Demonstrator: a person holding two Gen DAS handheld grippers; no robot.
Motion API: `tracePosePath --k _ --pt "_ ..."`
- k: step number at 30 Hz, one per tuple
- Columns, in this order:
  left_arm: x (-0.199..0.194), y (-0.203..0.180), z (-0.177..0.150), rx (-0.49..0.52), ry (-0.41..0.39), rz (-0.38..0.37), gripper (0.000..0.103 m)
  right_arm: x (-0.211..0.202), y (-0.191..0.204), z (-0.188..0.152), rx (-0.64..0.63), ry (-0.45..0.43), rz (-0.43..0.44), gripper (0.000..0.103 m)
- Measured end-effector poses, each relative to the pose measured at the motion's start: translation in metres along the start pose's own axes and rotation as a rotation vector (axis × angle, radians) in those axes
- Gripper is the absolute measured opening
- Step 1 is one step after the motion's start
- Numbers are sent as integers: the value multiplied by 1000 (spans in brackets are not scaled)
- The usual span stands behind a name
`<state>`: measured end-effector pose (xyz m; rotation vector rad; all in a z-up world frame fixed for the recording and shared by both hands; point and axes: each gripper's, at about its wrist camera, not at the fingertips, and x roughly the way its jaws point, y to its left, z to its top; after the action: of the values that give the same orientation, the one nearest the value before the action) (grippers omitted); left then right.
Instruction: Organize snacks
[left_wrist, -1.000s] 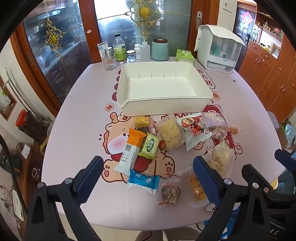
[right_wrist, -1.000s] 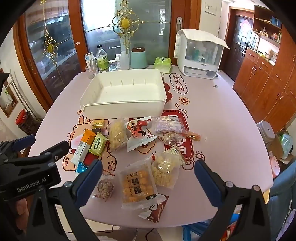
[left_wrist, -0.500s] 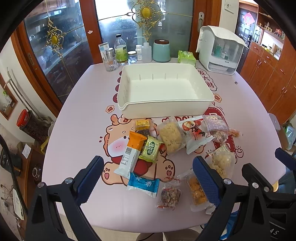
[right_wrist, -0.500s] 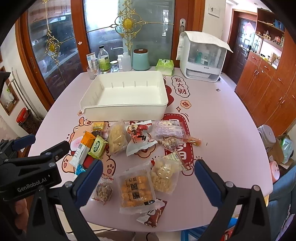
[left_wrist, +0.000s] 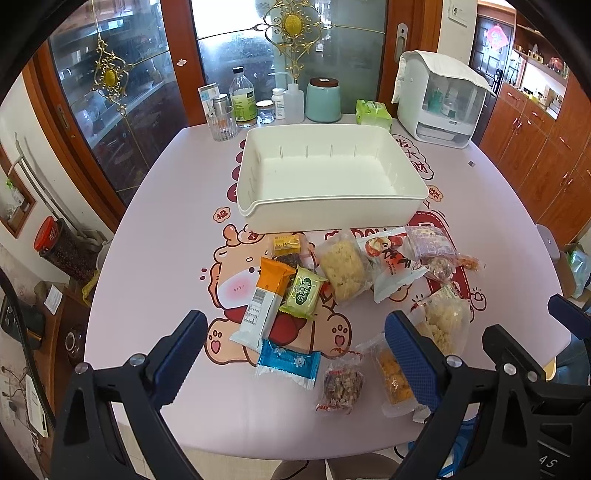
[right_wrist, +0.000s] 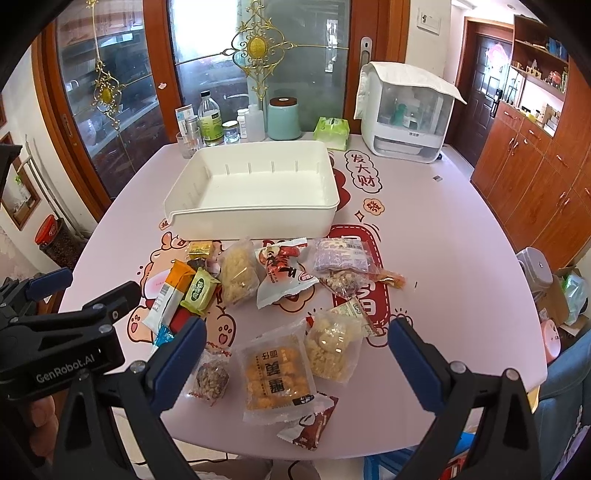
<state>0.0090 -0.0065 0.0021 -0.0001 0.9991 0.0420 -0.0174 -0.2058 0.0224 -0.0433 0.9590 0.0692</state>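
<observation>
left tongs (left_wrist: 295, 350) spread wide, holding nothing; right tongs (right_wrist: 295, 354) likewise, side by side.

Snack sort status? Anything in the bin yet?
Nothing done: the white plastic bin is empty. Nothing in hand: left tongs and right tongs hover open above the pile. Left: every packet, from the orange-and-white wrapper to the clear yellow-biscuit bag.

Both wrist views face forward over the table (left_wrist: 155, 229) – sharing the tray (right_wrist: 255, 221).

Blue packet (right_wrist: 163, 336) perhaps half hidden
</observation>
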Motion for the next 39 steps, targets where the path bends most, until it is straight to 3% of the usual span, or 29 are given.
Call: tracePosePath --k 39 --pt "1 4 -17 21 49 -37 96 6 2 -25 39 61 14 98"
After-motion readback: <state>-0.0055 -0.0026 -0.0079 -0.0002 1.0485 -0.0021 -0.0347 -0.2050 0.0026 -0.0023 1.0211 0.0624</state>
